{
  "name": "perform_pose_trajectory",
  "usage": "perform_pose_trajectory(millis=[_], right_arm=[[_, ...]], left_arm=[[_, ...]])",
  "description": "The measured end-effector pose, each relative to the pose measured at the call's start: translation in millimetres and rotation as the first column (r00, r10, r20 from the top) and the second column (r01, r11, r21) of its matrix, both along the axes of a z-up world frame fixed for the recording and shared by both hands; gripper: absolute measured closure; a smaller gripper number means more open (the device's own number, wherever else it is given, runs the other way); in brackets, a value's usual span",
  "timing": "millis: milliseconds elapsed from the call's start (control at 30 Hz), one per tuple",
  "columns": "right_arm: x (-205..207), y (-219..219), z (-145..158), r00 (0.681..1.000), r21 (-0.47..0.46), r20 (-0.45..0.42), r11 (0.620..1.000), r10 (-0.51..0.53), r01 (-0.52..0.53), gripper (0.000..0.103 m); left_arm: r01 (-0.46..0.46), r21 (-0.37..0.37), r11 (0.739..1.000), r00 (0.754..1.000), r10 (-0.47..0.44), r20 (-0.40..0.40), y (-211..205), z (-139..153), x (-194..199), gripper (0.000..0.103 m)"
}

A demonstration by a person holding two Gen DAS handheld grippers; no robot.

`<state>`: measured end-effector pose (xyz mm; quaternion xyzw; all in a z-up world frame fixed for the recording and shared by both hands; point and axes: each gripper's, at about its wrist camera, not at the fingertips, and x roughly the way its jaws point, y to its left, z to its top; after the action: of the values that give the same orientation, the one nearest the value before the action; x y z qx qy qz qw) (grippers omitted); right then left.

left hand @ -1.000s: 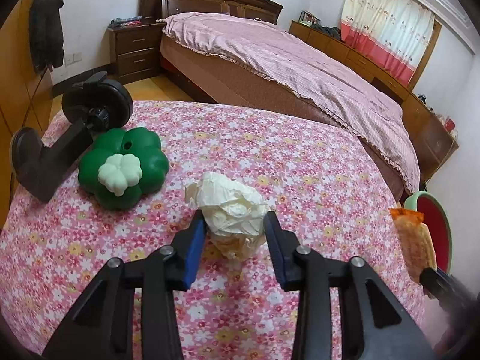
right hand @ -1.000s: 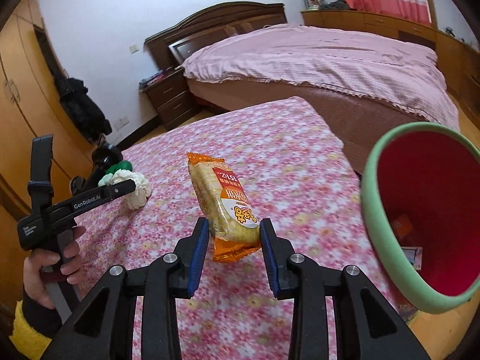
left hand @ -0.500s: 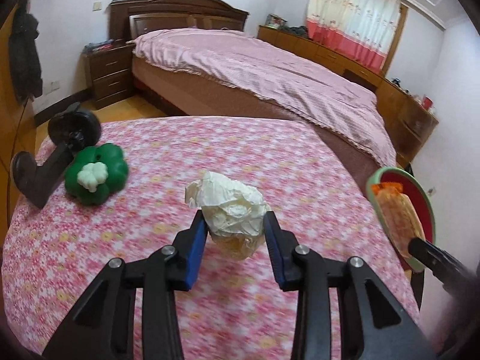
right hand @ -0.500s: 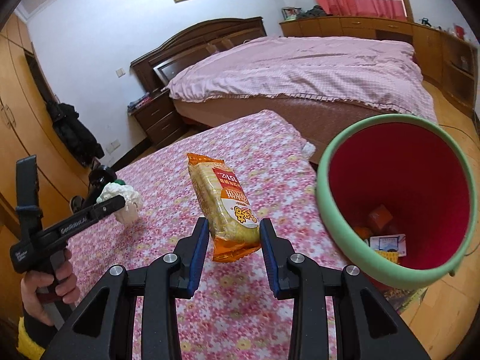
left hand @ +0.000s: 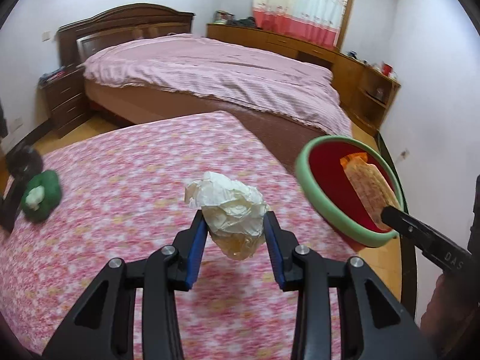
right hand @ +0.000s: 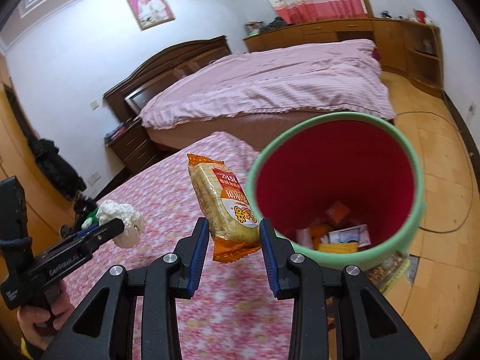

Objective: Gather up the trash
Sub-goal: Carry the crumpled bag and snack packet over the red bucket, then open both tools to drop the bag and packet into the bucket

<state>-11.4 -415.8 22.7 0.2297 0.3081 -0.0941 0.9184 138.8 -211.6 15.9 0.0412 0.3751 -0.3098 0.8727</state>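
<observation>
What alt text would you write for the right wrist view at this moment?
The right hand-held gripper holds an orange snack packet upright beside the open mouth of a green-rimmed red bin that already contains trash. At lower left, the left hand-held gripper holds a crumpled white tissue over the pink floral tabletop.

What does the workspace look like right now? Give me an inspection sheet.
Surface: floral tablecloth, pink.
Job's things: crumpled tissue and snack packet, both lifted off the table; bin, red inside with a green rim, already holds trash.
Clutter: green toy and a black stand at the table's left edge.
Grippers: left hand-held gripper shut on tissue; right hand-held gripper shut on packet.
Cables: cord on floor.
Surroundings: bed, curtain.
</observation>
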Motion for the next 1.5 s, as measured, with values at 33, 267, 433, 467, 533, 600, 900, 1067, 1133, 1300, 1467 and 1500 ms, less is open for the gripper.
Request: perform_pose_trajectory(millis=[33, 267, 433, 467, 533, 600, 900, 1067, 1133, 1300, 1467, 1500], right_arm=[[-2.4, -5.5, -1.2, 1.000, 0.005, 0.000, 1.000, -0.015, 0.015, 0.068], [-21.5, -41.9, -10.1, 0.994, 0.025, -0.009, 0.994, -0.110, 0.110, 0.068], [-31.5, -64.1, -16.1, 0.983, 0.011, -0.023, 0.984, -0.180, 0.181, 0.067], [-31.9, -68.9, -17.1, 0.981, 0.010, -0.026, 0.981, -0.193, 0.193, 0.067], [-34.5, -78.2, -18.2, 0.977, 0.012, -0.027, 0.977, -0.211, 0.211, 0.067], [-36.1, -83.8, -18.3, 0.975, 0.013, -0.025, 0.975, -0.220, 0.220, 0.067], [-51.2, -103.5, -15.0, 0.968, 0.016, 0.006, 0.968, -0.251, 0.251, 0.067], [-57.4, -107.9, -14.0, 0.965, 0.012, 0.010, 0.965, -0.262, 0.262, 0.067], [-58.1, -106.5, -13.3, 0.965, 0.009, 0.013, 0.965, -0.263, 0.263, 0.067], [-60.3, -103.6, -10.9, 0.964, -0.006, 0.019, 0.964, -0.265, 0.265, 0.066], [-57.3, -93.5, -11.7, 0.968, -0.006, 0.008, 0.968, -0.252, 0.252, 0.055], [-55.5, -89.4, -12.3, 0.969, -0.008, 0.002, 0.969, -0.246, 0.246, 0.055]], left_arm=[[0.018, 0.002, 1.000, 1.000, -0.018, 0.001, -9.6, 0.0, -2.8, 0.065], [0.113, 0.026, 0.993, 0.994, -0.113, 0.011, -58.4, -0.9, -15.3, 0.065], [0.176, 0.033, 0.984, 0.984, -0.177, 0.026, -91.3, -0.8, -21.6, 0.065], [0.184, 0.034, 0.982, 0.982, -0.185, 0.027, -95.6, -1.1, -22.1, 0.065], [0.206, 0.038, 0.978, 0.978, -0.207, 0.032, -108.8, -2.8, -22.6, 0.065], [0.220, 0.042, 0.975, 0.975, -0.221, 0.033, -119.0, -4.6, -23.6, 0.065], [0.299, 0.082, 0.951, 0.954, -0.298, -0.023, -167.4, -20.3, -25.1, 0.062], [0.308, 0.095, 0.947, 0.951, -0.306, -0.030, -177.8, -25.2, -27.1, 0.048], [0.302, 0.091, 0.949, 0.953, -0.301, -0.019, -176.6, -23.5, -28.0, 0.042], [0.287, 0.074, 0.955, 0.958, -0.287, -0.016, -166.1, -15.6, -31.5, 0.042], [0.242, 0.066, 0.968, 0.970, -0.241, -0.017, -141.2, -7.5, -32.1, 0.042], [0.231, 0.066, 0.971, 0.973, -0.231, -0.017, -135.8, -6.4, -31.2, 0.042]])
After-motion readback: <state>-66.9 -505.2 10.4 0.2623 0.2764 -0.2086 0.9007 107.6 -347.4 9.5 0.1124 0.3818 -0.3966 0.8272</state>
